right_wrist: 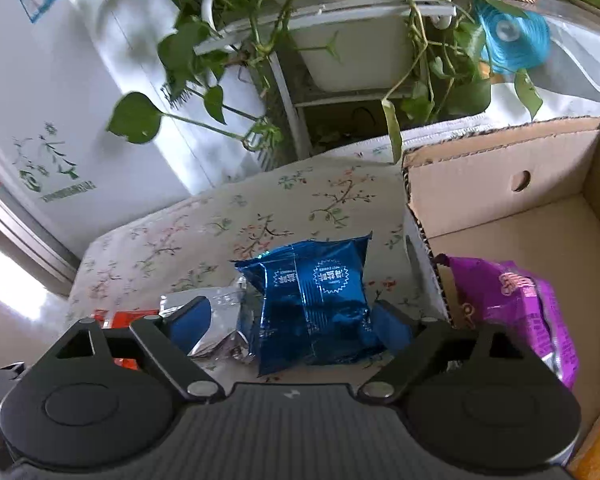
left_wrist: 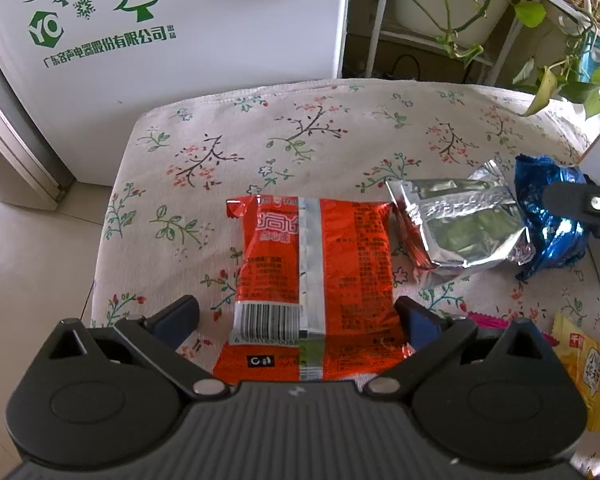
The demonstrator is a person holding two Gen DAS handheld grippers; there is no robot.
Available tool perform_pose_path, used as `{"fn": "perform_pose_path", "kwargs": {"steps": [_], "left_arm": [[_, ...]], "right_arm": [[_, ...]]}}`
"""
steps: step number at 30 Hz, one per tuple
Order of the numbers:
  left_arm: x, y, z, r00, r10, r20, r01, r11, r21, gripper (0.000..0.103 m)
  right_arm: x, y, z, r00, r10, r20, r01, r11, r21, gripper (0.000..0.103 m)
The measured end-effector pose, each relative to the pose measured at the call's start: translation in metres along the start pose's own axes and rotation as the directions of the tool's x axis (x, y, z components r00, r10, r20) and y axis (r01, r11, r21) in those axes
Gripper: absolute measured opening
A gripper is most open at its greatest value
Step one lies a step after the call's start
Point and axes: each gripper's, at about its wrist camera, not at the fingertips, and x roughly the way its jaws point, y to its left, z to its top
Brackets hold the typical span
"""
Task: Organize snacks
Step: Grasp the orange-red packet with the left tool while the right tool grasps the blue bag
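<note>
A red snack packet [left_wrist: 316,280] lies back side up on the floral tablecloth [left_wrist: 300,136]. My left gripper [left_wrist: 298,320] is open with a finger on each side of its near end, not pressing it. A silver packet [left_wrist: 456,228] lies to its right, then a blue packet [left_wrist: 548,224]. In the right wrist view my right gripper [right_wrist: 288,328] is open around the blue packet [right_wrist: 316,300], which lies on the cloth beside the silver packet [right_wrist: 216,328]. A cardboard box [right_wrist: 500,184] at the right holds a purple packet [right_wrist: 528,308].
A yellow sachet [left_wrist: 584,368] and a pink wrapper [left_wrist: 488,322] lie at the table's near right. A white fridge [left_wrist: 160,40] stands behind the table at the left. A plant stand with trailing green leaves [right_wrist: 260,52] stands behind the table at the right.
</note>
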Motion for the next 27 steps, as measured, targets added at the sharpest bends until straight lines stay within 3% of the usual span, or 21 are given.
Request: {"fn": "perform_pose_path", "kwargs": {"steps": [7,13,16,21,23,25,27], "left_arm": [[-0.001,0.000,0.000,1.000,-0.003,-0.004,0.003,1.000,0.001,0.103],[-0.002,0.008,0.001,1.000,-0.007,-0.029,0.007,1.000,-0.009,0.103],[-0.003,0.009,-0.001,1.000,-0.010,-0.011,0.010,1.000,0.004,0.103],[-0.002,0.007,0.000,1.000,0.005,-0.005,-0.005,1.000,-0.014,0.103],[-0.002,0.007,0.000,1.000,0.009,-0.001,-0.009,1.000,-0.020,0.103],[-0.003,0.007,-0.001,1.000,0.009,0.001,-0.009,1.000,-0.022,0.103],[-0.002,0.007,-0.001,1.000,0.009,0.001,-0.009,1.000,-0.023,0.103]], "right_arm": [[0.012,0.013,-0.002,0.999,-0.009,0.032,0.012,0.996,-0.085,0.094],[0.007,0.009,0.006,0.994,0.105,-0.003,-0.105,0.993,-0.047,0.093],[0.007,0.009,0.007,0.997,0.078,0.015,-0.077,0.997,-0.029,0.093],[0.012,0.016,0.005,0.999,0.032,0.020,-0.030,0.995,-0.092,0.094],[0.013,0.022,0.003,0.999,0.028,0.031,-0.024,0.990,-0.136,0.086],[0.011,0.026,0.001,0.998,0.043,0.053,-0.032,0.980,-0.195,0.067],[0.009,0.021,0.004,0.991,0.126,0.037,-0.117,0.977,-0.178,0.065]]}}
